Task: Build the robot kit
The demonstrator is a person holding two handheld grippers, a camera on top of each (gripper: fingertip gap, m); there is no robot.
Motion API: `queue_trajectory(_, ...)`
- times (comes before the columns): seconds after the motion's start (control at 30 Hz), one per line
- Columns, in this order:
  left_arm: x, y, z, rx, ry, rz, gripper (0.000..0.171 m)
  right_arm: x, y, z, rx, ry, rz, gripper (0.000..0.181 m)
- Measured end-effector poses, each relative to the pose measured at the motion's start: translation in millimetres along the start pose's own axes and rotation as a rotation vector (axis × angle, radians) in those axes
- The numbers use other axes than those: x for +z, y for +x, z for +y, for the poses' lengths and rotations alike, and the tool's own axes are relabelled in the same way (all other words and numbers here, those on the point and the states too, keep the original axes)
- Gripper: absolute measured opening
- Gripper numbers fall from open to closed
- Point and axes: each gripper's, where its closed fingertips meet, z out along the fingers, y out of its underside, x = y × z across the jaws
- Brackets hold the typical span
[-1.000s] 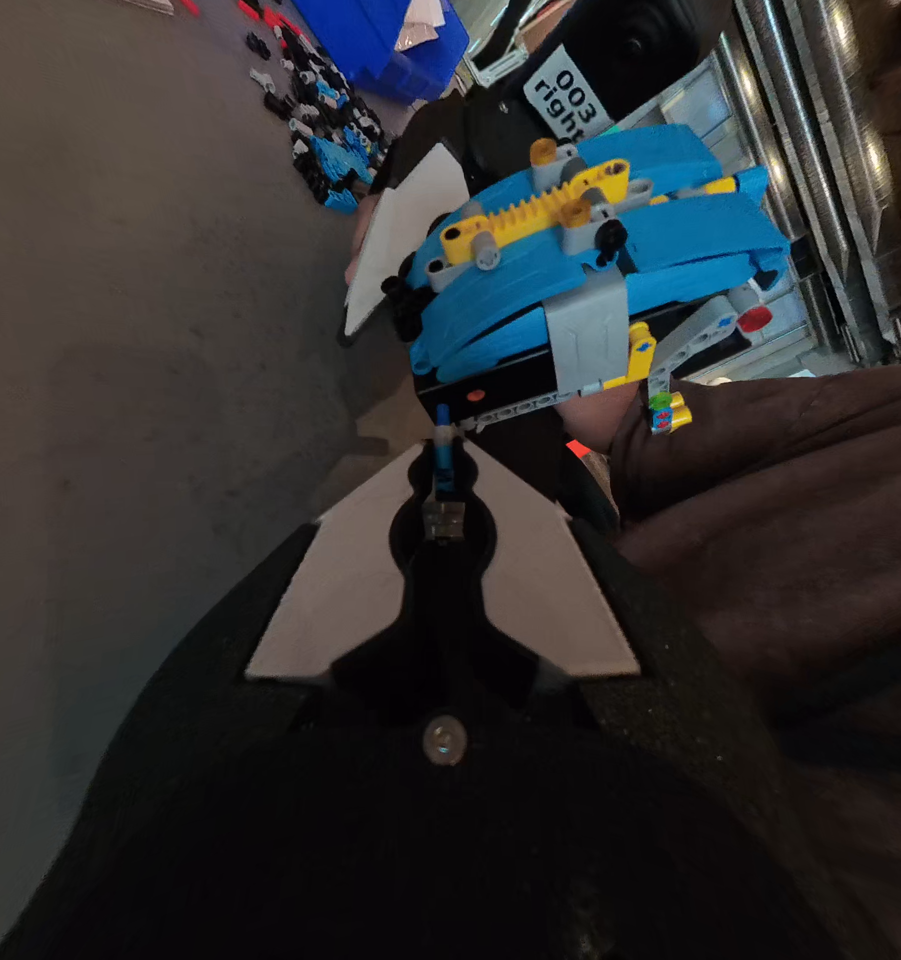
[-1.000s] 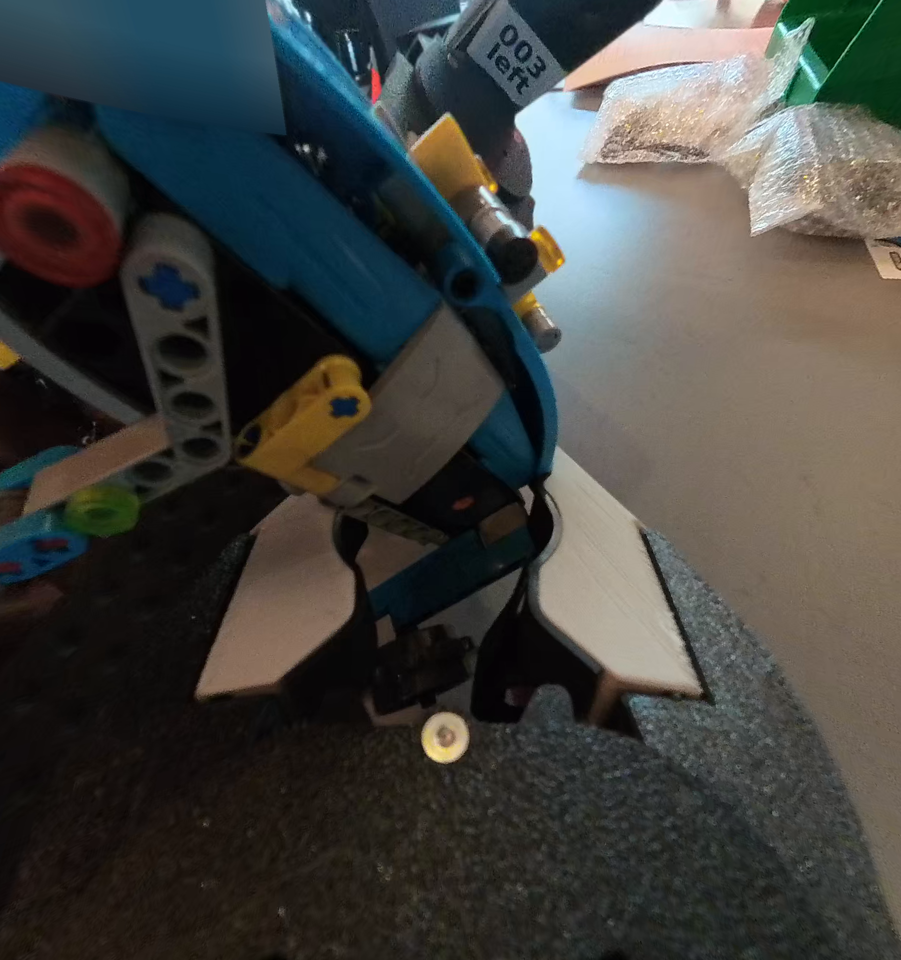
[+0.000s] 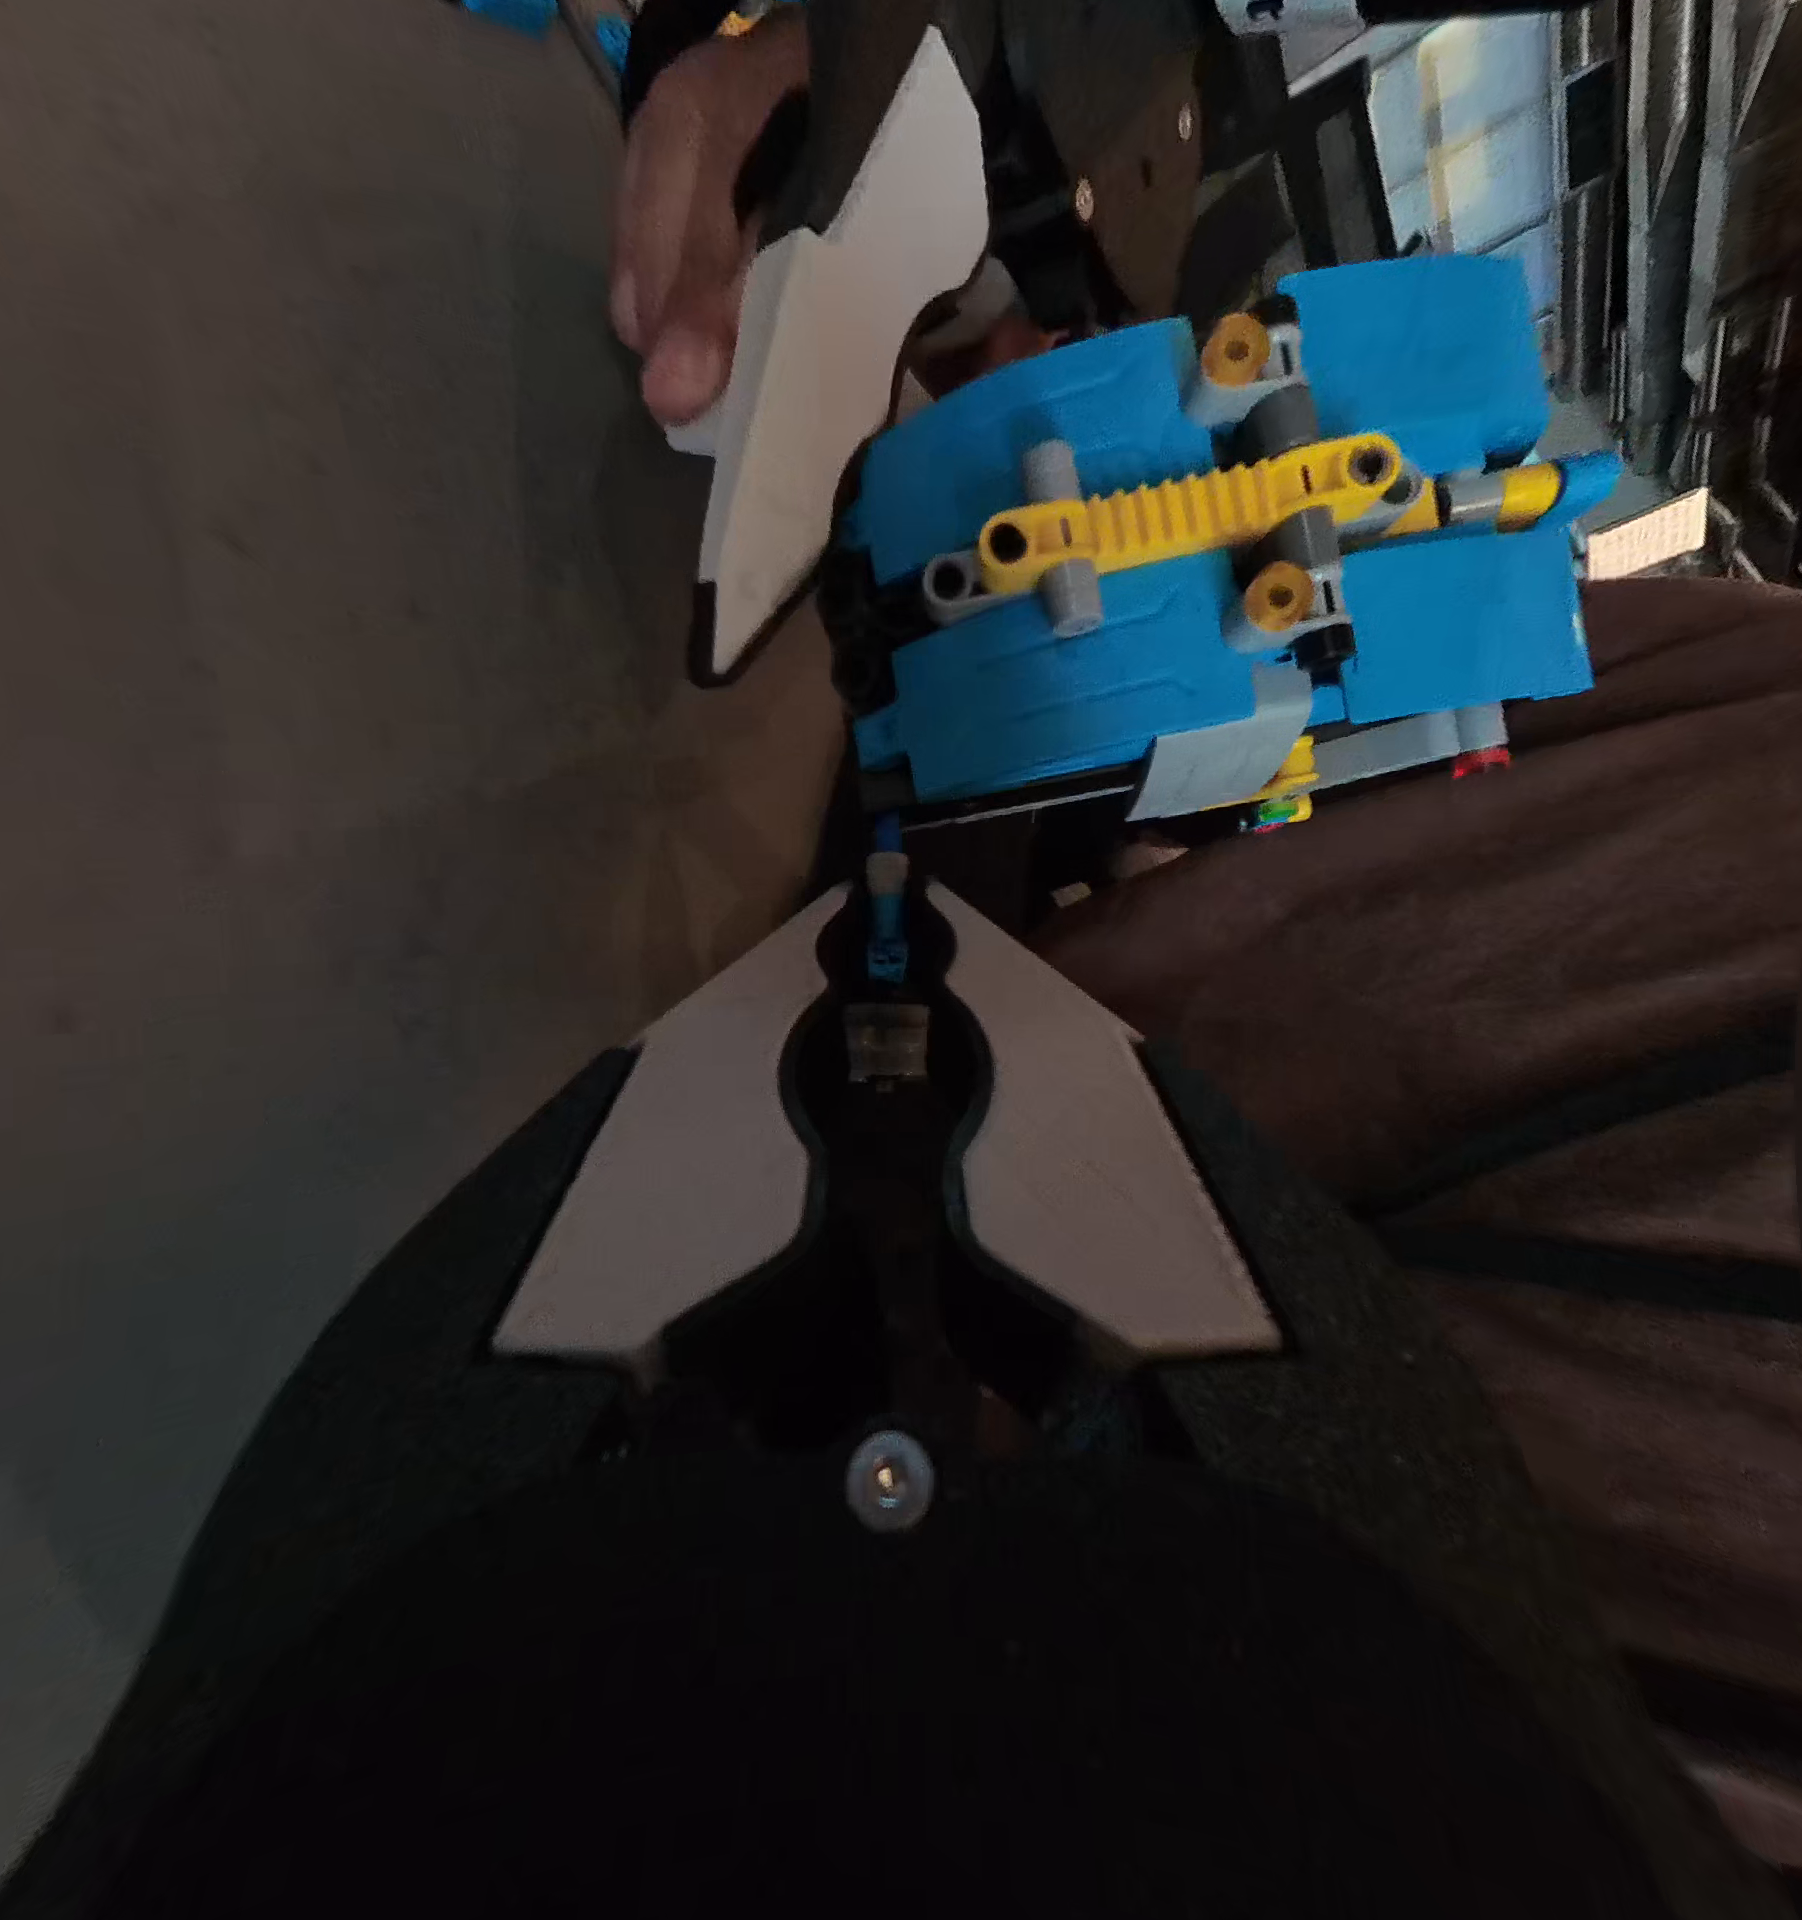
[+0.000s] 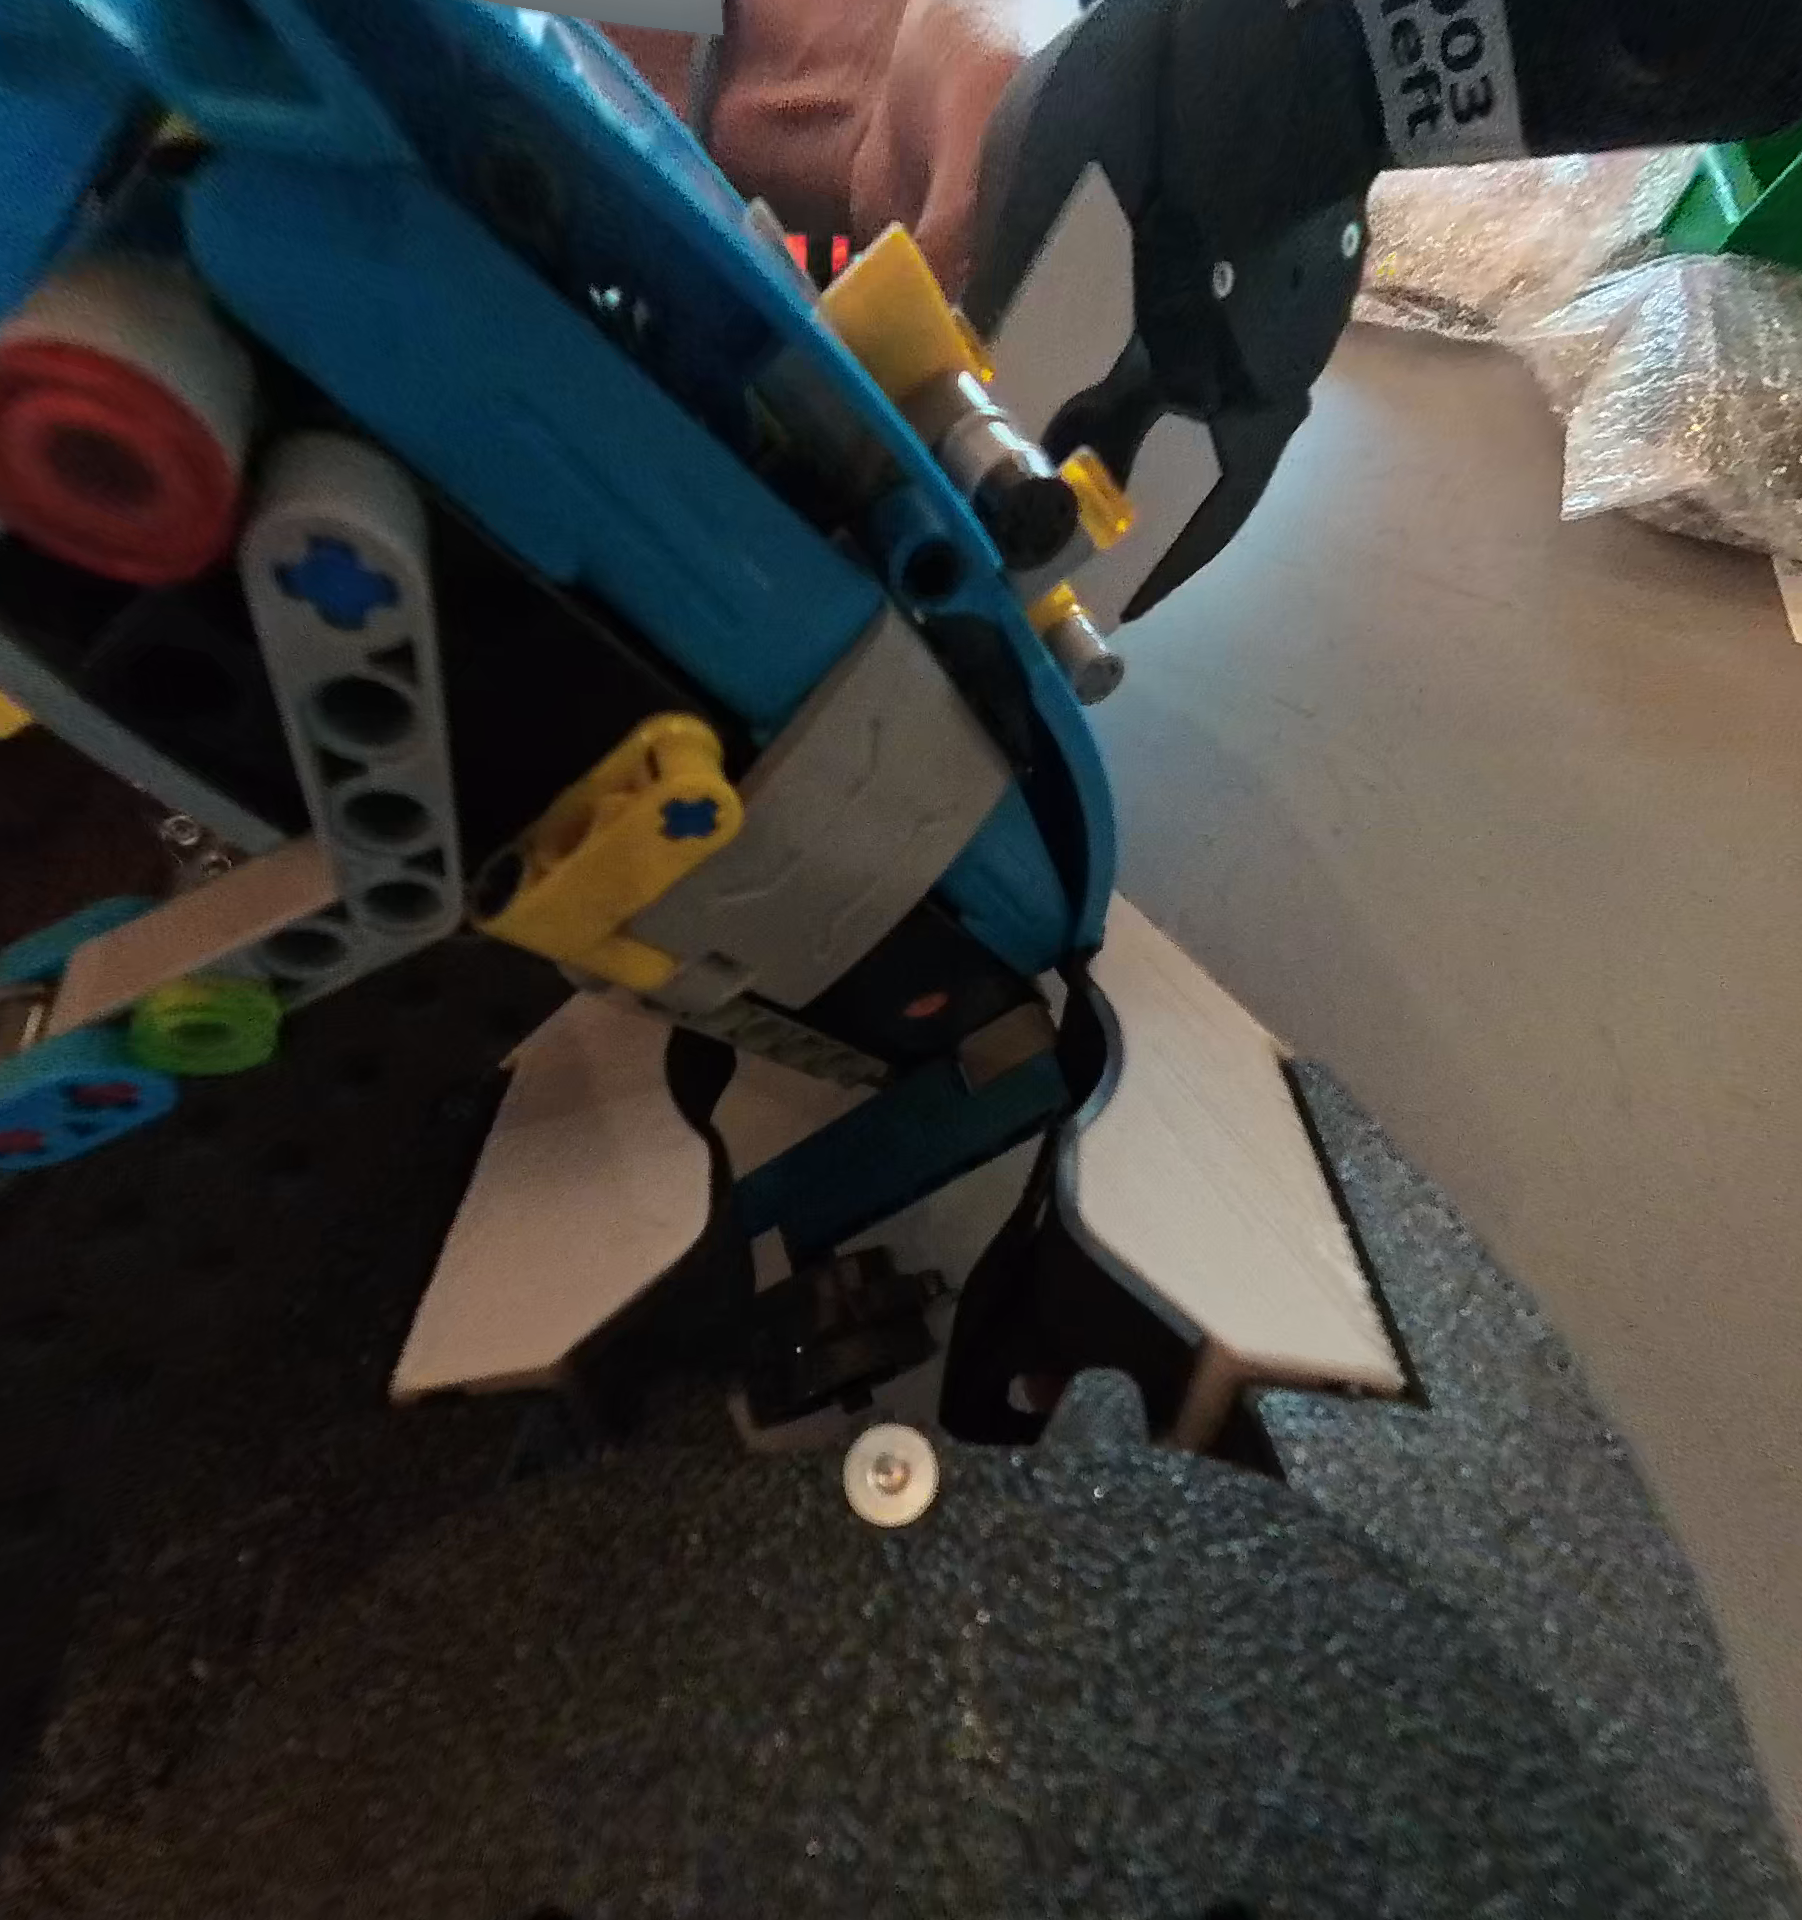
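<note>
- While the left claw has its fingers pinched nearly together, there's a little blue pin with a pale tip caught right at the tips, poking forward.
- That pin's tip sits just under the near bottom corner of the blue brick-built model. Can't tell if it's actually touching or seated in a hole, too dark there.
- The model is up off the grey tabletop, with a yellow toothed rack beam across its curved blue panels, plus grey axles and amber round studs around it.
- Right claw is closed onto the model's bottom edge: a dark blue beam and the black frame sit between its white fingers, so the gap is only as wide as that chunk.
- From the right wrist view you get the model's side close up: a grey holed liftarm, a yellow connector, a grey panel, a red wheel-like piece, and a lime-green round stud lower left.
- Left claw also shows up behind the model in that view, black with white pads.
- Crinkly clear plastic bags lie on the tabletop at the far right, next to something green.
- A hand grips the right claw's body at the top of the left wrist view, and brown fabric fills the right side.
</note>
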Motion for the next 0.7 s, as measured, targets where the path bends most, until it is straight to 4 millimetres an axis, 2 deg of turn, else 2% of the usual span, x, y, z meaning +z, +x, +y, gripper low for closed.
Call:
queue_trajectory(0.27, 2.1, -3.7, 2.1, -0.074, -0.017, 0.032, 0.004, 2.3, -1.9, 4.1, 0.016, -0.010, -0.007, 0.063)
queue_trajectory(0.4, 1.0, -8.2, 0.4, -0.119, 0.035, 0.054, 0.003, 4.3, 1.0, 7.1, 0.025, -0.010, 0.008, 0.062)
queue_trajectory(0.53, -3.8, -9.8, -9.6, -0.049, 0.169, 0.019, 0.004, 1.3, 9.3, 2.3, 0.064, 0.035, 0.043, 0.062)
queue_trajectory(0.7, -4.5, -12.1, -9.4, -0.015, 0.209, -0.008, 0.003, 3.9, 10.3, 4.4, 0.063, 0.035, 0.051, 0.062)
